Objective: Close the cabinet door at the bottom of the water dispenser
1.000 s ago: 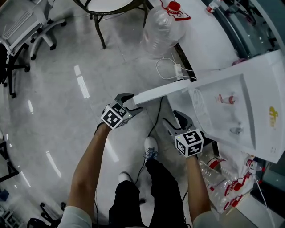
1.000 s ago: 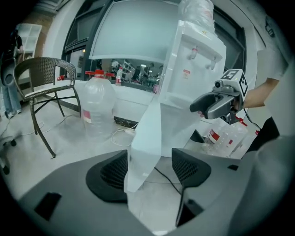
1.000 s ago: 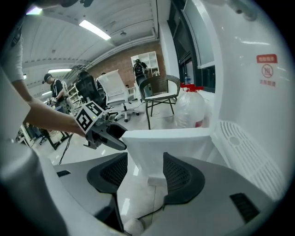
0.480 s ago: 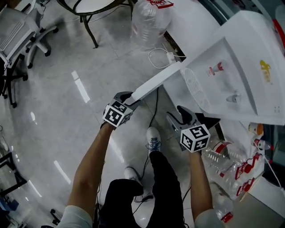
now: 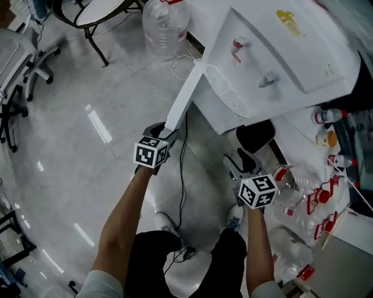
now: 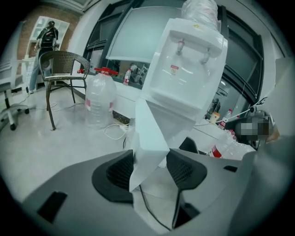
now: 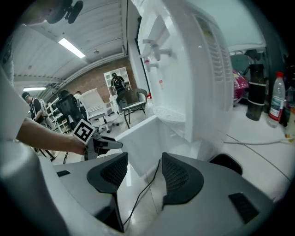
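Observation:
The white water dispenser (image 5: 280, 64) stands at the upper right, and its white cabinet door (image 5: 180, 105) sticks out from the base, part open. My left gripper (image 5: 166, 132) holds the door's free end. In the left gripper view the door (image 6: 150, 133) lies between the pads of the left gripper (image 6: 150, 168), which touch it while the jaws are opening slightly. My right gripper (image 5: 238, 157) hangs open and empty near the foot of the dispenser, beside a dark opening. The right gripper view shows its jaws (image 7: 144, 173) apart, with the door (image 7: 143, 138) and the left gripper (image 7: 113, 144) beyond.
A large clear water bottle (image 5: 166, 23) stands on the floor behind the door. Several empty plastic bottles (image 5: 303, 198) lie at the right. A black cable (image 5: 182, 174) runs over the floor under the door. A chair (image 5: 87, 17) stands at the upper left. My feet (image 5: 163, 221) are below.
The left jaws have narrowed onto the door's end. The door has swung round toward the dispenser with the left gripper. The right gripper has shifted along the dispenser's base, and the view has turned.

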Motion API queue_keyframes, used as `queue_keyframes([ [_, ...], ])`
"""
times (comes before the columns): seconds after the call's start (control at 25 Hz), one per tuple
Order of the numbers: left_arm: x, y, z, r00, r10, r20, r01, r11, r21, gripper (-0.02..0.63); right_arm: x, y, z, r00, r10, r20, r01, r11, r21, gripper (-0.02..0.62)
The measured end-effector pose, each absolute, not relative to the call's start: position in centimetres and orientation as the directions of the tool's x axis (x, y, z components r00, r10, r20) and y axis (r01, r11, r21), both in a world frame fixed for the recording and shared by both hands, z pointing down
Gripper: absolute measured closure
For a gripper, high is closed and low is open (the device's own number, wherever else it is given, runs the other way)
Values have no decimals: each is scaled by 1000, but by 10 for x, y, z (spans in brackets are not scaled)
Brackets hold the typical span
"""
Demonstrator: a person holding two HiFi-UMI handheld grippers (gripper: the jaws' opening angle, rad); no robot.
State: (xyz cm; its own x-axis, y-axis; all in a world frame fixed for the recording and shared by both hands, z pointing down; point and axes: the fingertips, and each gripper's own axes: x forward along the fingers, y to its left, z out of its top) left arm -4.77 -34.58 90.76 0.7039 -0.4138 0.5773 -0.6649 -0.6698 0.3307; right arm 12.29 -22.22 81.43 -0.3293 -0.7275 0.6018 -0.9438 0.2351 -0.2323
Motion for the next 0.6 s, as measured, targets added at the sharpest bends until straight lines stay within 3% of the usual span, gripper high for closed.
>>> queue_keyframes([
  [0.28, 29, -302, 903, 678, -470, 565, -718, -589, 372, 370, 193, -184, 807, -292, -772, 565, -955, 200, -220, 337],
  [0.6, 89, -279, 917, 577, -521, 629, -776, -591, 222, 400, 242, -181, 818, -325, -791, 518, -946, 274, -174, 328],
])
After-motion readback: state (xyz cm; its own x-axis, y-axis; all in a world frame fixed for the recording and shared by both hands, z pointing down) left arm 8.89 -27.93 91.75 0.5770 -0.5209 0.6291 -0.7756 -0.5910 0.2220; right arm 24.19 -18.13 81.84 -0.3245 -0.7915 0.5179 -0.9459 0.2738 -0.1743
